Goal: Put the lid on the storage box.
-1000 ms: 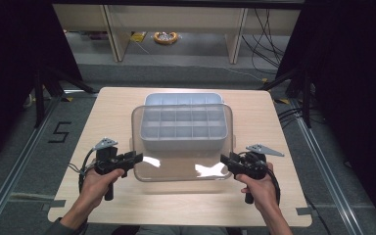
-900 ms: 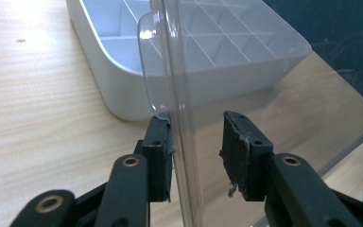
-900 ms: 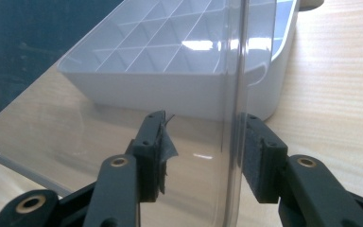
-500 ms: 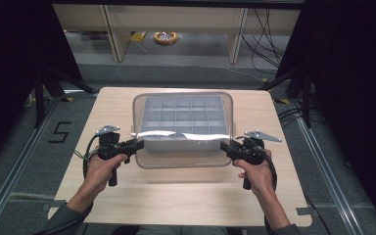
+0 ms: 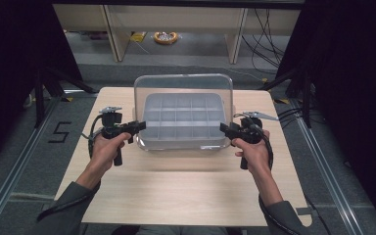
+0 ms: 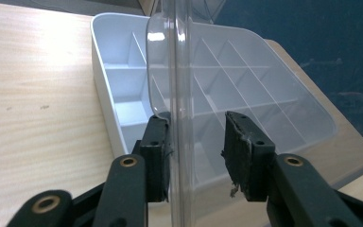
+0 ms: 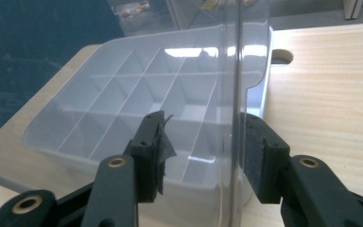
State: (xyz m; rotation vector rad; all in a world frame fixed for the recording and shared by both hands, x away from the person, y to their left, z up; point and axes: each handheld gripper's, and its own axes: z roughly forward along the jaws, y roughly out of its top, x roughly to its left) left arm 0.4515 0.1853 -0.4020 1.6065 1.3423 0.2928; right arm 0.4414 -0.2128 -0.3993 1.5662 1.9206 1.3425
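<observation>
A pale wooden table (image 5: 176, 191) sits under the high view, and on its far half stands a white tray (image 5: 183, 120) divided into a grid of small compartments. Above it rises a clear plastic lid (image 5: 183, 85), tipped up almost on edge, its lower edge down at the near side of the tray and its top edge toward the far side.

On the left, a hand (image 5: 105, 149) grips the left gripper (image 5: 139, 126), which reaches in at the lid's left edge. From the left gripper view, the jaws are spread apart with the lid's clear edge (image 6: 177, 94) running up between them; the left-hand pad (image 6: 157, 156) sits right against the plastic, the other pad stands off from it. So it straddles the edge, not pinching it.

On the right, the other hand (image 5: 252, 152) brings the right gripper (image 5: 223, 129) to the lid's right edge. In the right gripper view, the jaws are likewise parted around the clear edge (image 7: 238, 71); the right-hand pad (image 7: 255, 156) is close against it, the left one well off.

The tray's compartments (image 7: 137, 99) look bare through the plastic.
</observation>
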